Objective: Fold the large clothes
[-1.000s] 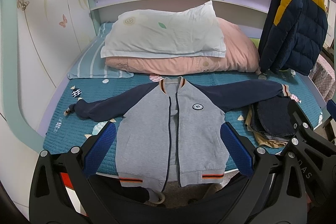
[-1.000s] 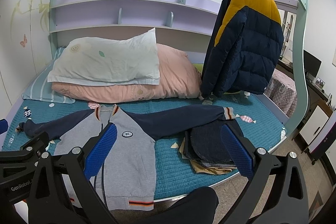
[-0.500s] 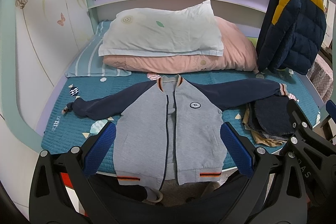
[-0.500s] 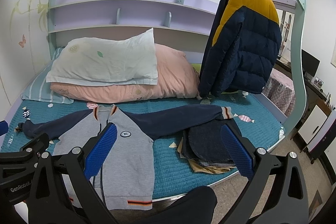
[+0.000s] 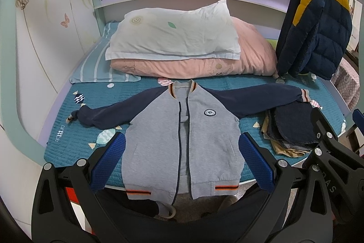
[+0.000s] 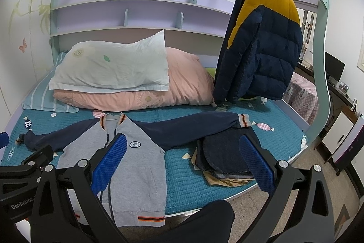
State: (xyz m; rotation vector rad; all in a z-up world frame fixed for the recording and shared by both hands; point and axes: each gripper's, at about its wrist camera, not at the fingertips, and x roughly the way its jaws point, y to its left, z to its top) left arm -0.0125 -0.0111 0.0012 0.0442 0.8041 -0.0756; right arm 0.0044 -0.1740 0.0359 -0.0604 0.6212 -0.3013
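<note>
A grey zip jacket (image 5: 204, 136) with navy sleeves lies face up on the teal bed cover (image 5: 75, 138), sleeves spread wide, its hem hanging over the front edge. The same jacket (image 6: 138, 165) shows at lower left in the right wrist view. My left gripper (image 5: 182, 158) hovers open in front of the jacket's lower body, holding nothing. My right gripper (image 6: 182, 161) is open too, held off the bed between the jacket and a pile of folded dark clothes (image 6: 223, 156). The jacket's right cuff (image 6: 244, 121) rests against that pile.
A white pillow (image 5: 173, 33) lies on a pink duvet (image 5: 250, 54) at the head of the bed. A navy and yellow puffer jacket (image 6: 261, 42) hangs from a rail at the right. Shelves line the back wall. A person's dark legs (image 5: 136, 208) stand below the bed edge.
Both views have shifted only slightly; the jacket sits a little lower and closer in frame. Nothing on the bed has moved and both grippers stay open.
</note>
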